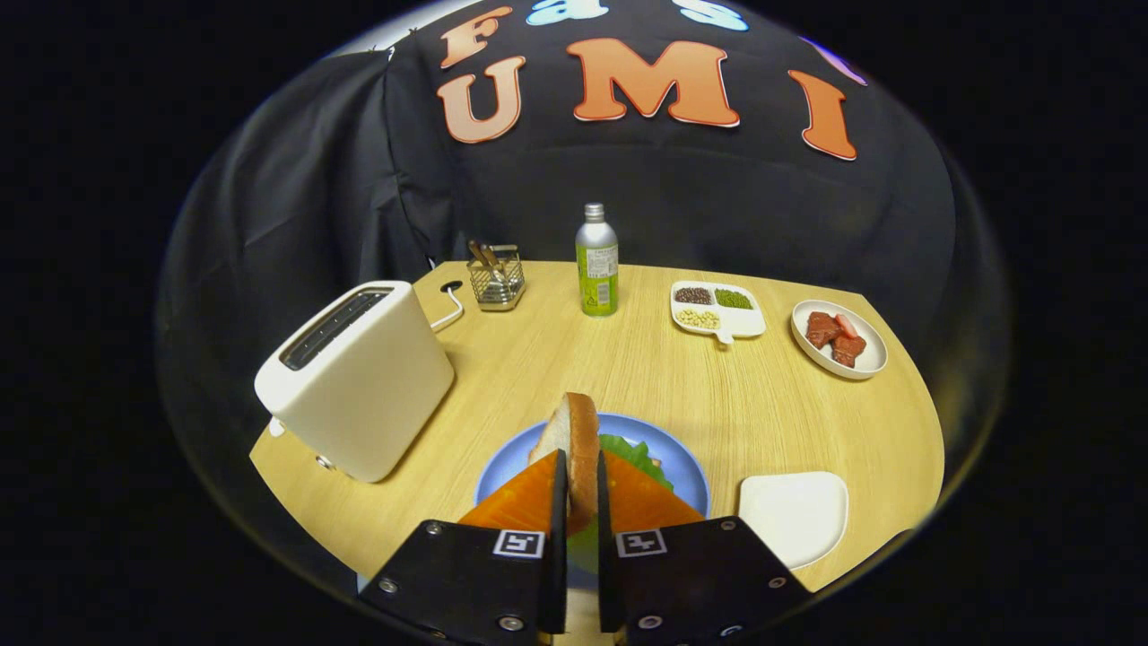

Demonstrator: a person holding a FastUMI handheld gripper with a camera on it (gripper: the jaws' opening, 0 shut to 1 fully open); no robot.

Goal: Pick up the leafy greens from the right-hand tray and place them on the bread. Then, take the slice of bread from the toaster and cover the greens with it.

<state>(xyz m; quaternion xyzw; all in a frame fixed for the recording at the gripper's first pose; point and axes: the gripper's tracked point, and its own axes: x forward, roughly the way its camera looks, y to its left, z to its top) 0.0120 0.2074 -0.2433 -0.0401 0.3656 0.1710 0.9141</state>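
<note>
My gripper [581, 489] is shut on a slice of bread [574, 440], which stands on edge between the two fingers, above the blue plate [683, 467]. Leafy greens [639, 453] lie on that plate, just beyond the fingers to the right of the held slice; whatever is under them is hidden. The white toaster [357, 377] stands to the left of the plate, its slots dark. A white tray [794, 516] sits to the right of the plate with nothing on it.
A green bottle [597, 262] stands at the back of the wooden table [538, 359], with a wire holder [496, 276] to its left. A divided dish of grains [717, 310] and a plate of red pieces [839, 338] sit at the back right.
</note>
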